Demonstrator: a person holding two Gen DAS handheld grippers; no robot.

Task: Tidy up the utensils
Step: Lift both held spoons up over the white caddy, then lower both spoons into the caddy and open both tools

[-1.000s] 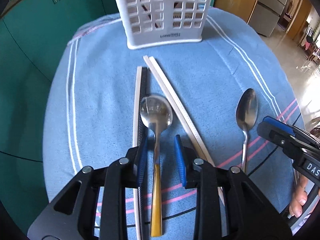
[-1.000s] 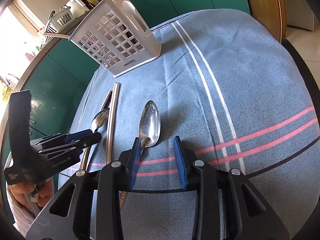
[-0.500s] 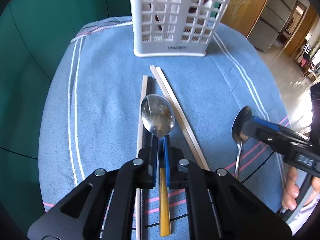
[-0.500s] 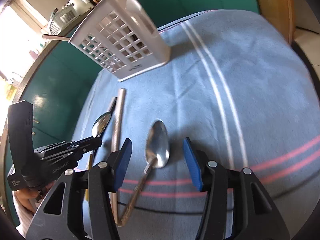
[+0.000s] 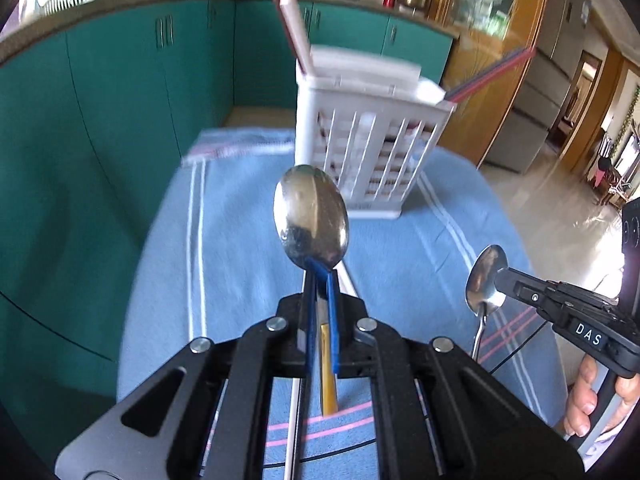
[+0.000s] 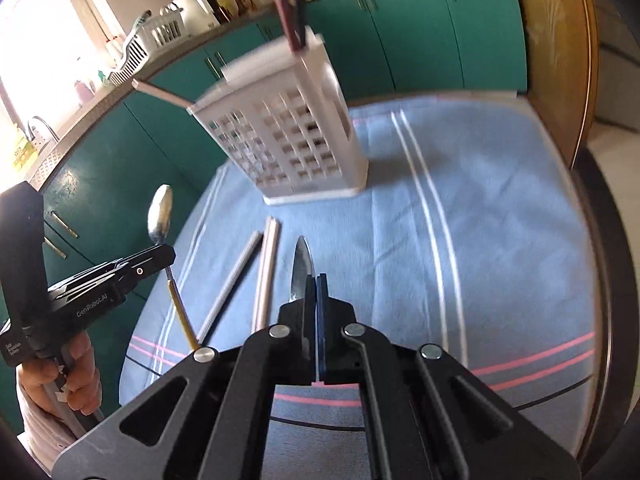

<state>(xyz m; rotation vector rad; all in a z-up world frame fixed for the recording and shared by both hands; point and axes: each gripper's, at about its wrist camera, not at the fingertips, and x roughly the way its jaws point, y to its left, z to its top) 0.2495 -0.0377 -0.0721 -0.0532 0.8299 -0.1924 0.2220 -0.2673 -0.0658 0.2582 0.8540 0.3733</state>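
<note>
Left gripper: the left gripper (image 5: 322,280) has its blue pads pinched on the neck of the gold-handled spoon (image 5: 311,216). The bowl sticks out ahead and the yellow handle hangs back under the jaws, so the grip sits near the bowl end, probably to let the handle drop into the caddy first.

Right gripper: the right gripper (image 6: 316,284) has just been closing, and its pads now press together on the silver spoon (image 6: 301,268), seen edge-on with the bowl poking past the tips. In the left wrist view the same spoon (image 5: 486,280) hangs clear of the cloth, handle down.

Hands: fingers of a person's hand (image 5: 588,400) wrap each gripper's grip at the frame edges.

Cloth: the blue striped cloth (image 6: 480,240) covers the table, likely so the metal does not slide.

Chopsticks: two pairs of chopsticks (image 6: 264,272) lie side by side on the cloth, just left of the right gripper, pointing toward the caddy; they are not yet picked up.

Caddy: the white slotted caddy (image 5: 368,148) stands upright at the far end of the cloth, with a few sticks already leaning out of its top. It looks like the goal for both spoons.

Background: green cabinets (image 5: 120,100) run along the far wall.
</note>
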